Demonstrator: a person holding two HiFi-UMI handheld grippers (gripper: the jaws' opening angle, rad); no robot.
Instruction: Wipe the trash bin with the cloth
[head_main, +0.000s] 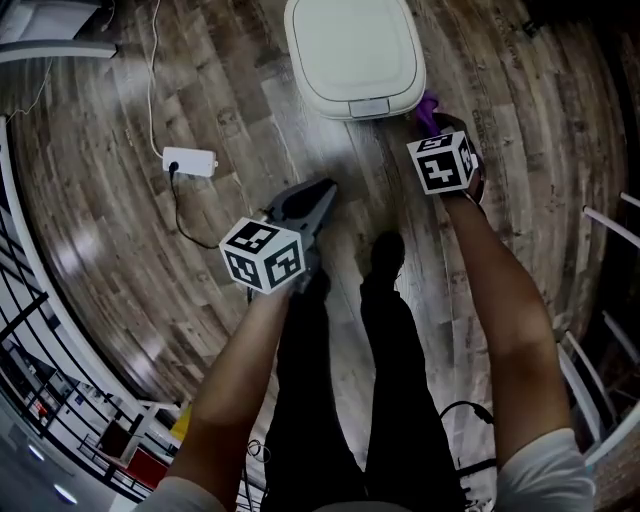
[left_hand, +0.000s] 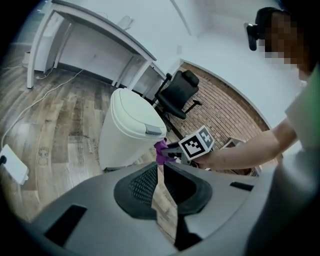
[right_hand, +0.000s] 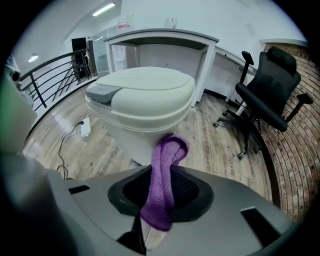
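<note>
Wood-plank flooring fills the head view, with the white trash bin (head_main: 355, 55) at the top. The right gripper (head_main: 432, 118) sits just beside the bin's front corner, the purple cloth (head_main: 428, 103) at its tip. The left gripper (head_main: 308, 205) hangs well short of the bin.

Left gripper view: the left gripper (left_hand: 161, 169) has its jaws slightly apart with only floor between them; the bin (left_hand: 127, 127) stands ahead, the cloth (left_hand: 160, 151) next to it.

Right gripper view: the right gripper (right_hand: 161, 175) is clamped on the cloth (right_hand: 170, 150), whose folded end pokes up near the bin (right_hand: 142, 97).
</note>
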